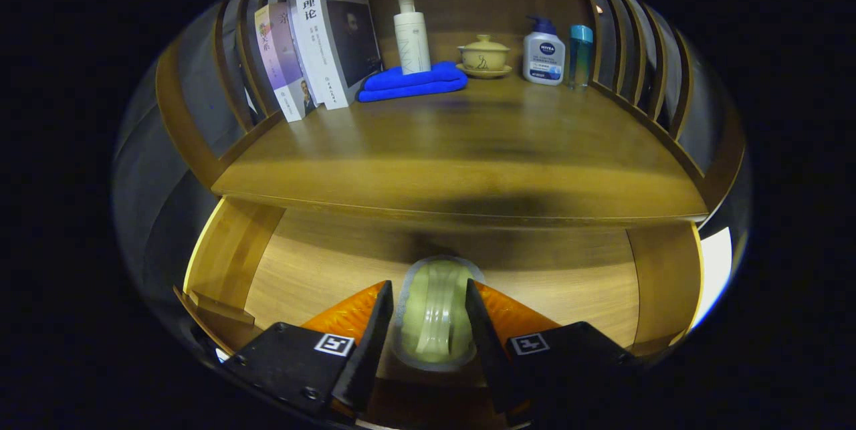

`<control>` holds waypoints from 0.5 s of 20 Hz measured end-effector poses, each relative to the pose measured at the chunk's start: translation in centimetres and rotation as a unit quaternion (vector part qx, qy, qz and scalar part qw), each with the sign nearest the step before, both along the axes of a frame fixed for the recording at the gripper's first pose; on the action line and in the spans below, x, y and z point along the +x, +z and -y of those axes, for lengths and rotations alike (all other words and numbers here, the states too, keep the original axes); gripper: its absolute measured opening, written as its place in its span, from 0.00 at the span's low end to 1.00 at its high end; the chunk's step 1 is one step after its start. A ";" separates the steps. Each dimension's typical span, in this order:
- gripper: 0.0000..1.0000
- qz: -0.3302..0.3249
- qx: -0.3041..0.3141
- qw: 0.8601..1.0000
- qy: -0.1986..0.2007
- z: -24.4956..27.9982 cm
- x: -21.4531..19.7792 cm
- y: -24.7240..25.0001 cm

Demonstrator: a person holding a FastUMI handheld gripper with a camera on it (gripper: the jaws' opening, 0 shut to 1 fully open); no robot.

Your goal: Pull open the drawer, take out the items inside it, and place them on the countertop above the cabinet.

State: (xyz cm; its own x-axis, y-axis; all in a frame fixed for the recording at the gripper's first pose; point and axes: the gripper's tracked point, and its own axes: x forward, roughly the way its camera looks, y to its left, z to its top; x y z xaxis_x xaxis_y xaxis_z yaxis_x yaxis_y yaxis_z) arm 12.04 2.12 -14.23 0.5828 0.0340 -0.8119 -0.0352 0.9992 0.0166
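Wooden cabinet fills the scene, dim light, drawer (pixel 321 263) pulled open below the countertop (pixel 468 149). Nearest: gripper (pixel 433 313) low over the drawer, fingers a little apart with a roll of clear tape (pixel 435 313) standing on edge between them. Both fingers look pressed on the sides of the roll, so it reads as clamped. Roll sits over the drawer floor, near its middle, not on the countertop. Cannot tell if the roll touches the drawer floor. Drawer side walls show left and right of the fingers.

Beyond the fingers: front edge of the countertop, dark shadow across it just above the roll. Middle of the countertop bare wood.

Far end, along the back panel, left to right: three books (pixel 314 42) upright and leaning left against the slatted side rail; folded blue cloth (pixel 411 82) just beside the books; white pump bottle (pixel 411 32) standing behind the cloth, maybe on its back edge; lidded yellow cup on a saucer (pixel 483 55); white-and-blue pump bottle (pixel 544 52); slim teal bottle (pixel 580 55) just beside it near the right slatted rail (pixel 642 49).
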 end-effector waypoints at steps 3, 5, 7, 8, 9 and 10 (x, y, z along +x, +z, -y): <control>0.67 -0.012 -0.011 1.000 0.001 0.4 -0.1 -0.6; 0.67 -0.016 -0.007 1.000 0.003 0.3 -0.2 -0.8; 0.61 -0.024 -0.001 1.000 0.000 0.2 -0.5 -1.1; 0.55 -0.027 0.003 1.000 -0.002 0.1 -0.7 -1.4; 0.49 -0.031 0.009 0.999 -0.003 -0.1 -0.8 -1.6; 0.43 -0.034 0.013 0.999 -0.003 -0.2 -1.0 -2.0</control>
